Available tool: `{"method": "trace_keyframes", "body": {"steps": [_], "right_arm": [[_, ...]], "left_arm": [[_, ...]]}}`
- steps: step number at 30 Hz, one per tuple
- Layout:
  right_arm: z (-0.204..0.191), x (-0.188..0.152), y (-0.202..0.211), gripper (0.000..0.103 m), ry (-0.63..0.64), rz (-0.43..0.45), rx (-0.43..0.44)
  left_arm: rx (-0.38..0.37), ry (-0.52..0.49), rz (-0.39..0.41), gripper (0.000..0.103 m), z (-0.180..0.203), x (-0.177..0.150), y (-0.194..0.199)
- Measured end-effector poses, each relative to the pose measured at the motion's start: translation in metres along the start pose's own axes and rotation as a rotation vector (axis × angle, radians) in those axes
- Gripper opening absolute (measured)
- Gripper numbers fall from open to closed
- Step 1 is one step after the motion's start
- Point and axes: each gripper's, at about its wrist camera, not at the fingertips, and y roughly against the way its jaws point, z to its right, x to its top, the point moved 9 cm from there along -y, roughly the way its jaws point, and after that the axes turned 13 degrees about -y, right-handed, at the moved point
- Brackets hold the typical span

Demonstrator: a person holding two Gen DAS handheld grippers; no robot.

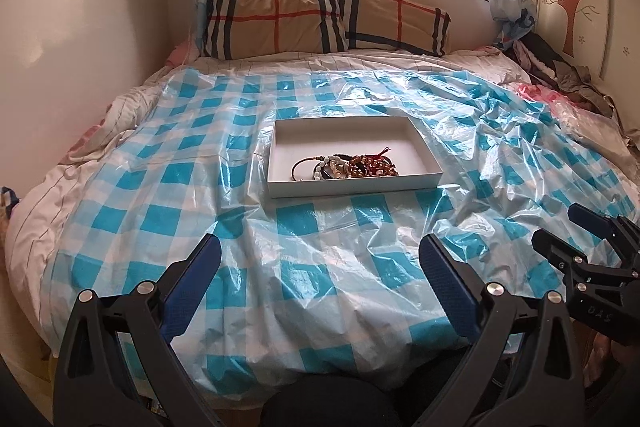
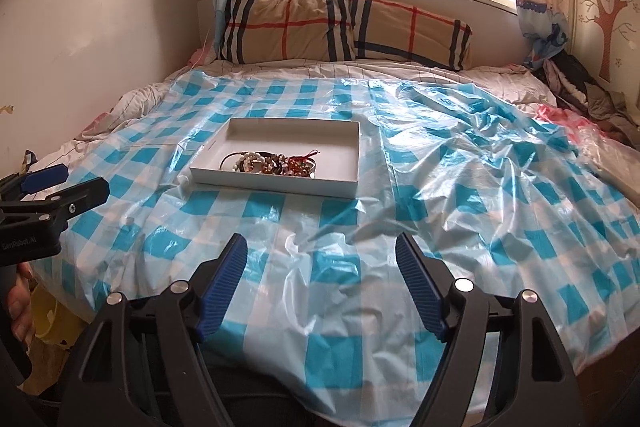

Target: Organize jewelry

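A shallow white box [image 1: 424, 146] lies on the blue-checked plastic sheet [image 1: 312, 267] in the middle of the bed; it also shows in the right wrist view [image 2: 352, 151]. A heap of bead bracelets and cords [image 1: 346, 167] lies at its near side, seen too in the right wrist view [image 2: 272, 164]. My left gripper [image 1: 320, 259] is open and empty over the bed's near part, well short of the box. My right gripper [image 2: 322, 259] is open and empty beside it, to the right; it also shows in the left wrist view [image 1: 576, 227].
Two plaid pillows [image 1: 320, 21] lean under the window at the bed's head. Crumpled clothes [image 1: 568, 75] lie at the far right edge. A wall runs along the left side. The plastic sheet [image 2: 500, 155] is wrinkled on the right.
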Motion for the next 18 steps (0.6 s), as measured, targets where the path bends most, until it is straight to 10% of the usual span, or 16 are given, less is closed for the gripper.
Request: {"method": "trace_keyframes", "body": {"steps": [18], "right_arm": [[0.007,-0.036,0.060,0.079,-0.030,0.072,-0.062]], "left_arm": [[0.013,-0.014,0.037,0.095,0.019,-0.027,0.056]]}}
